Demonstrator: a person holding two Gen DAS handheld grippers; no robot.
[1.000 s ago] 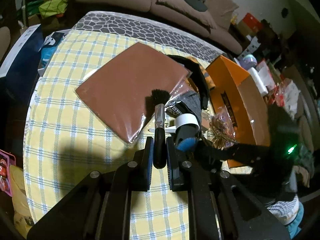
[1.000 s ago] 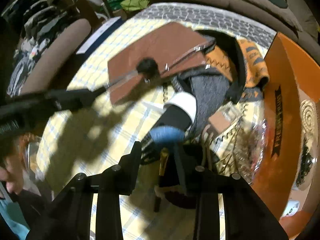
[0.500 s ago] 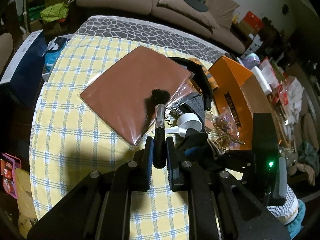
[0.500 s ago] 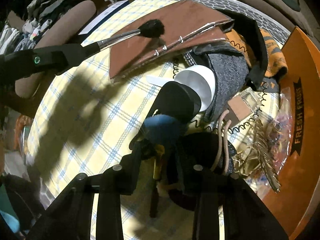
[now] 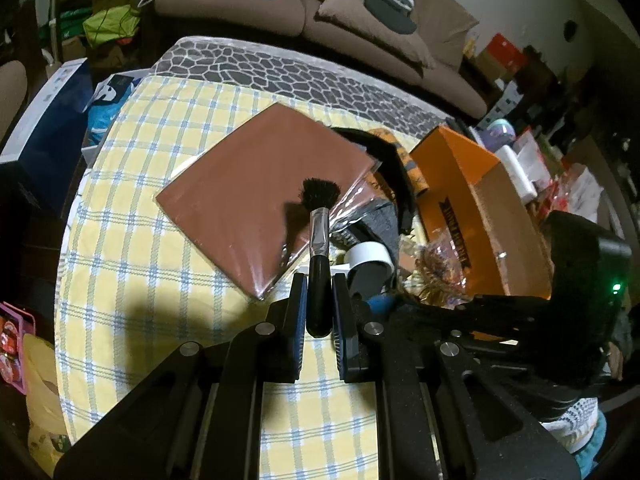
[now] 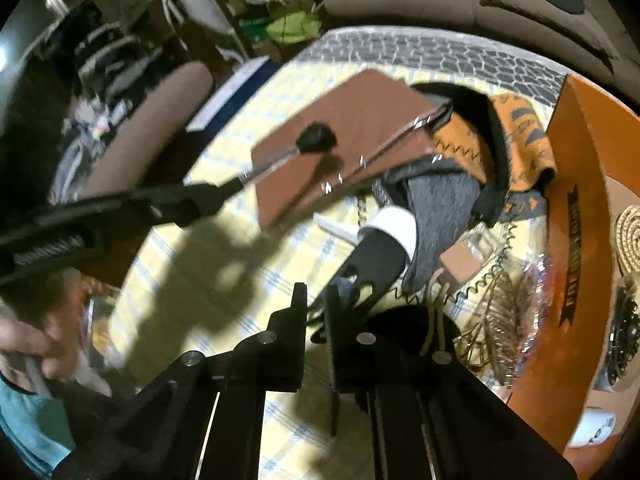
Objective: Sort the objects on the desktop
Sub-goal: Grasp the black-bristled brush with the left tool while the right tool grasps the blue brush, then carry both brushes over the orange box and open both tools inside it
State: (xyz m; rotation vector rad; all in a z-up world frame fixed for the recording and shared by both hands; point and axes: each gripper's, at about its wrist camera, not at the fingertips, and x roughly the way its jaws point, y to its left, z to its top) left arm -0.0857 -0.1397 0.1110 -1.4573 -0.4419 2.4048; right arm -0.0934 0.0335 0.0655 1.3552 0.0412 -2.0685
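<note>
Clamping the black handle of a makeup brush (image 5: 319, 264), the left gripper (image 5: 319, 312) holds it between both fingers so that the brush's long axis runs straight ahead along them, its silver ferrule and dark bristle head pointing away from the camera toward the sofa (image 5: 320, 12) at the far side. The bristles hang over the near right part of a brown square packet (image 5: 256, 196) in clear wrap, which lies flat on the yellow checked tablecloth (image 5: 160, 280). From the right wrist view the same brush (image 6: 280, 160) shows as a thin line running from lower left to upper right, its tuft above the brown packet (image 6: 340, 132). The right gripper (image 6: 316, 304) has its fingers drawn close together around the narrow end of a black scoop-shaped object (image 6: 376, 256) with a blue part at its base; that object's long axis leans up and to the right, its wide end resting against a white cup (image 6: 396, 228). Just right of the cup lies a heap of grey and orange patterned cloth (image 6: 480, 160), with a coiled black cord (image 6: 488, 276) near it. An orange cardboard box (image 6: 576, 200) stands at the right edge of the table, beside a crinkled plastic bag (image 6: 512, 320).
</note>
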